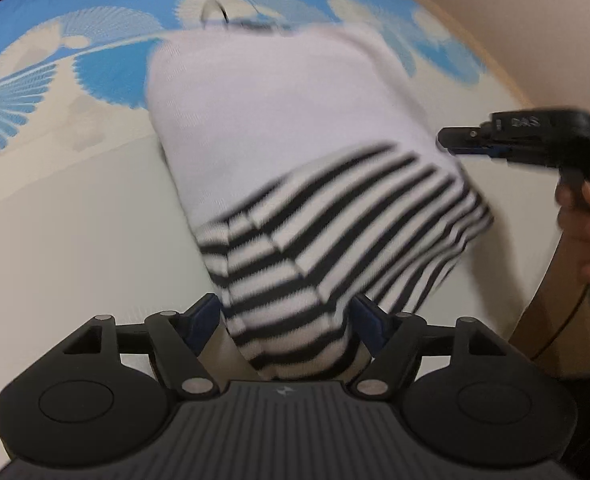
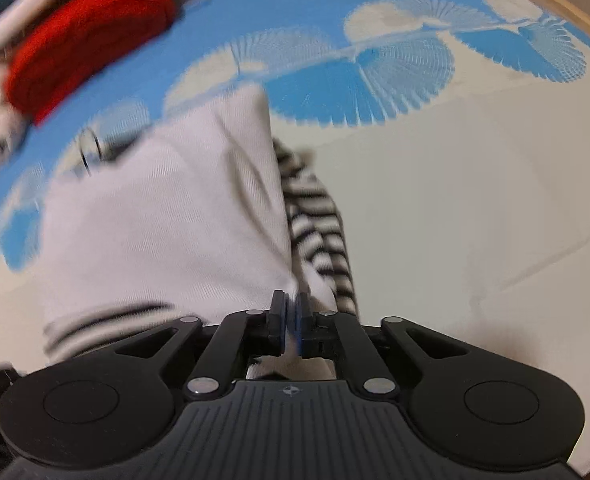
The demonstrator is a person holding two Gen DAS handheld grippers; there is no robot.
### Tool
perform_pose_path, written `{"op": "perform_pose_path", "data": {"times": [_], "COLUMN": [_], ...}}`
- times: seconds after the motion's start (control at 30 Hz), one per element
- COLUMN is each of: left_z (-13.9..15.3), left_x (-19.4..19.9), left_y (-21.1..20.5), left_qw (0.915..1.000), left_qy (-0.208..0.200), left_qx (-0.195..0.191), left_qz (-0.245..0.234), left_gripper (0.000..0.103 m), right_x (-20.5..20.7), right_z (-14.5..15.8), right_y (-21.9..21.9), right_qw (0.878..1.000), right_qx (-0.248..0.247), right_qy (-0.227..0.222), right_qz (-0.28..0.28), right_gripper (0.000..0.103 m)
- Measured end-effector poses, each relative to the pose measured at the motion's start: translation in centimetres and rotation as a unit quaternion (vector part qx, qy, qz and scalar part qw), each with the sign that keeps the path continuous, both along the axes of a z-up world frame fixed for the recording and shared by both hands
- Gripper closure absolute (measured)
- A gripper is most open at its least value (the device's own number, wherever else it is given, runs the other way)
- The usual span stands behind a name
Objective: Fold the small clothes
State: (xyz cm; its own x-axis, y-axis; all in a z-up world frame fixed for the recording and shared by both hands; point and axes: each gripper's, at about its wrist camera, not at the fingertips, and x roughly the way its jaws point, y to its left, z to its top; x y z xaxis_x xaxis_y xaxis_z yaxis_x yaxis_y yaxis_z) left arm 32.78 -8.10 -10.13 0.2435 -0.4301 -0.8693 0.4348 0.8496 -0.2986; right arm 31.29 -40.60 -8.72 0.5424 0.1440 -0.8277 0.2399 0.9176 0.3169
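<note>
On the bed sheet [image 2: 475, 200], both closed hand-held grippers, left [image 1: 287, 320] and right [image 2: 293, 316], are pinching the soft, light striped garment [image 1: 295, 160] by its edges.

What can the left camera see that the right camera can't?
Only the left camera shows the person's hand holding the right gripper from the side. Only the right camera shows the red cloth at the far edge. Both show the white and striped garment on the blue patterned sheet; the left gripper has stripes between its jaws.
</note>
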Motion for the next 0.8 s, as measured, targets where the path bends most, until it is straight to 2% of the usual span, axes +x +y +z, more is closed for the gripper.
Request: {"op": "perform_pose_path", "data": {"times": [0.03, 0.07, 0.1, 0.17, 0.2, 0.3, 0.37, 0.4, 0.57, 0.63, 0.7, 0.73, 0.8], "left_z": [0.5, 1.0, 1.4, 1.3, 1.0, -1.0, -2.6, -3.5, -7.1, -8.0, -8.5, -8.5, -7.8], "left_x": [0.5, 1.2, 1.7, 3.0, 3.6, 5.2, 6.2, 6.6, 7.9, 8.4, 9.0, 9.2, 9.4], "left_y": [0.9, 2.0, 2.9, 4.7, 5.3, 5.9, 5.7, 5.6, 5.1, 4.4, 3.6, 3.2, 2.7], "left_qw": [0.9996, 0.998, 0.9951, 0.9843, 0.9782, 0.9635, 0.9568, 0.9531, 0.9249, 0.9192, 0.9172, 0.9181, 0.9228], "left_qy": [-0.003, -0.005, -0.004, 0.007, 0.017, 0.058, 0.085, 0.099, 0.156, 0.161, 0.151, 0.143, 0.128], "left_qx": [-0.019, -0.043, -0.066, -0.107, -0.12, -0.143, -0.152, -0.157, -0.215, -0.23, -0.239, -0.237, -0.223], "left_qz": [0.021, 0.047, 0.073, 0.14, 0.169, 0.219, 0.233, 0.239, 0.272, 0.276, 0.281, 0.284, 0.287], "left_gripper": [0.025, 0.023, 0.021, 0.017, 0.017, 0.017, 0.017, 0.016, 0.013, 0.013, 0.013, 0.016, 0.033], "right_x": [-0.1, -0.3, -0.5, -0.9, -0.7, 0.8, 1.5, 1.8, 3.1, 3.4, 3.6, 3.7, 3.9], "right_z": [0.6, 1.2, 1.9, 2.4, 2.1, -0.3, -2.0, -2.6, -4.0, -4.3, -4.4, -4.3, -4.0], "right_y": [-0.4, -1.0, -1.5, -1.8, -1.7, -1.2, -0.5, -0.4, -0.6, -0.5, -0.3, -0.1, 0.6], "right_qw": [1.0, 0.998, 0.995, 0.989, 0.989, 0.993, 0.998, 0.998, 0.995, 0.994, 0.993, 0.993, 0.994], "right_qx": [0.016, 0.032, 0.042, 0.043, 0.046, 0.092, 0.064, 0.051, 0.087, 0.097, 0.105, 0.107, 0.098], "right_qy": [-0.02, -0.045, -0.074, -0.121, -0.12, -0.059, 0.002, 0.016, 0.042, 0.043, 0.032, 0.026, 0.016], "right_qz": [-0.015, -0.034, -0.056, -0.074, -0.068, -0.032, -0.021, -0.019, -0.029, -0.031, -0.037, -0.039, -0.038], "right_gripper": [0.079, 0.052, 0.037, 0.036, 0.034, 0.034, 0.031, 0.027, 0.027, 0.036, 0.061, 0.064, 0.077]}}
